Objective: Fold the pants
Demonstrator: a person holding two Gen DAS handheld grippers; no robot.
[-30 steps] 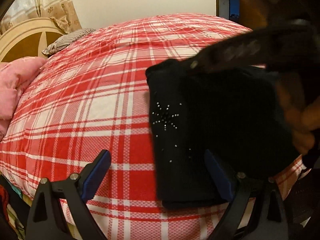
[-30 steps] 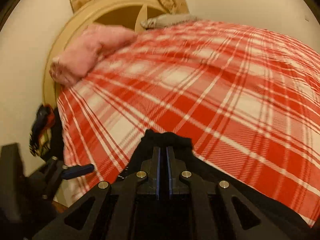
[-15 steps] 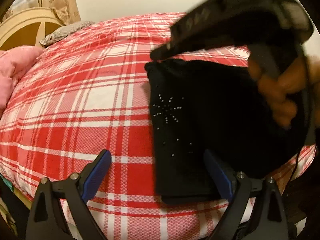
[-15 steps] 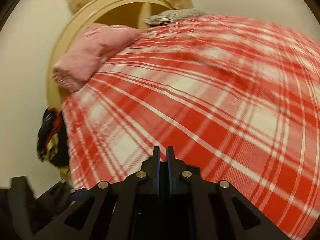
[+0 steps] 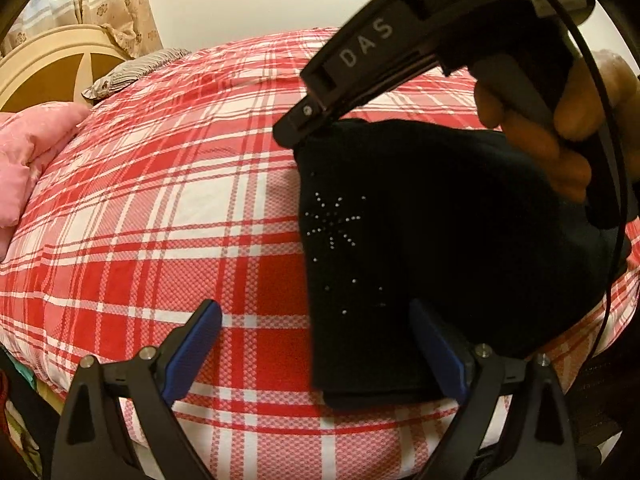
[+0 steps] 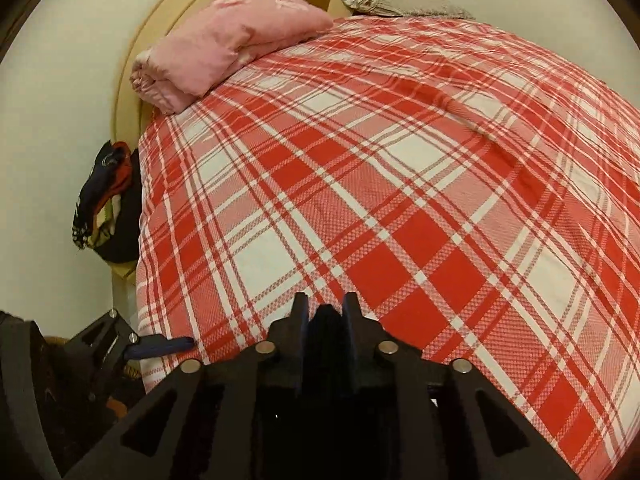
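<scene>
The black pants (image 5: 420, 240), folded into a rectangle with a small studded star, lie on the red plaid bed (image 5: 160, 220) near its front edge. My left gripper (image 5: 316, 346) stands open at the pants' near left corner, with its right pad (image 5: 438, 350) over the cloth and its left pad (image 5: 194, 344) over the bedspread. A hand (image 5: 560, 128) holds my right gripper (image 5: 298, 130) down at the pants' far left corner. In the right wrist view its fingers (image 6: 326, 316) stand slightly apart with dark cloth filling the gap.
A pink folded blanket (image 6: 224, 44) and a grey pillow (image 6: 404, 2) lie by the cream headboard (image 6: 132, 64). Dark clothes (image 6: 104, 196) hang beside the bed's left edge. The plaid bedspread (image 6: 400, 180) stretches wide beyond the pants.
My right gripper came back down to the pants' far left corner, and its fingers, pressed together before, now have dark cloth between them. My left gripper stayed open and nearly still.
</scene>
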